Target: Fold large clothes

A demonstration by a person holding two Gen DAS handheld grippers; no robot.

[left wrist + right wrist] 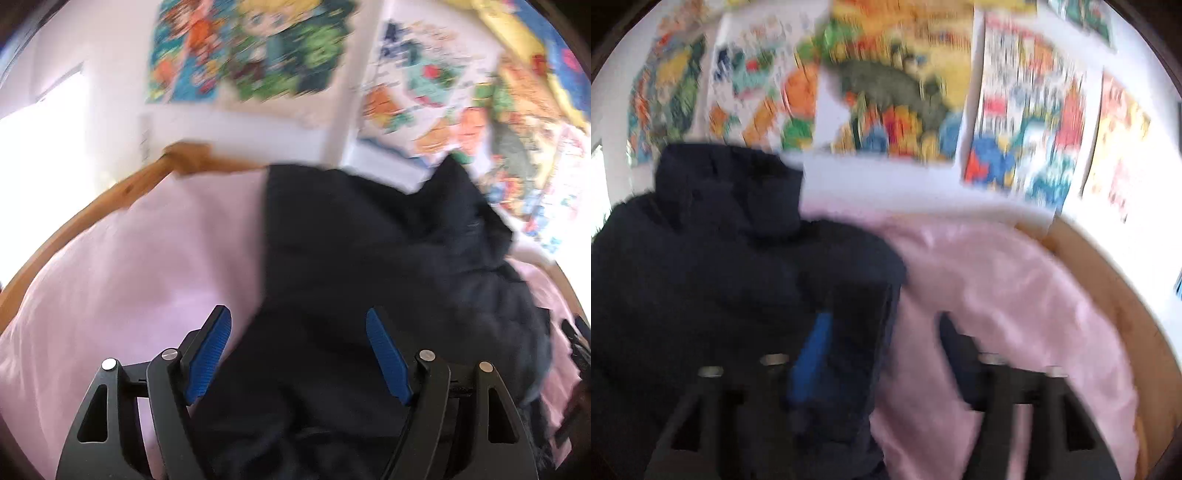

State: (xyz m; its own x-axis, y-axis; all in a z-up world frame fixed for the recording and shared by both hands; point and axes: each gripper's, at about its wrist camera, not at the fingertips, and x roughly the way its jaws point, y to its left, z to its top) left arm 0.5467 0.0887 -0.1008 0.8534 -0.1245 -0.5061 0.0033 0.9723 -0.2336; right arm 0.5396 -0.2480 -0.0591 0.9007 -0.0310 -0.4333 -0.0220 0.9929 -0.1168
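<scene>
- Navy, padded and bulky, the jacket (388,266) is lying on the pink bedsheet (129,266), filling the centre and right of the left wrist view.
- Its hood (731,184) is standing up against the wall at the upper left of the right wrist view, with the body of the garment spreading down the left half of that frame.
- Pink bedding is covering the rest of the bed, and the wooden bed frame (110,195) is curving along its edge at the left of the left wrist view.
- Colourful cartoon posters (897,92) are hanging on the white wall across the top of both frames, blurred.
- The left gripper (297,350) is hovering over the lower edge of the jacket with its jaws standing wide apart; the blue pads (210,354) are pressing on nothing, though dark fabric is lying below and between them.
- The right gripper (882,350) is sitting at the bottom of its blurred frame, jaws apart, with a fold of the jacket's edge lying between them and neither pad closing on it.
</scene>
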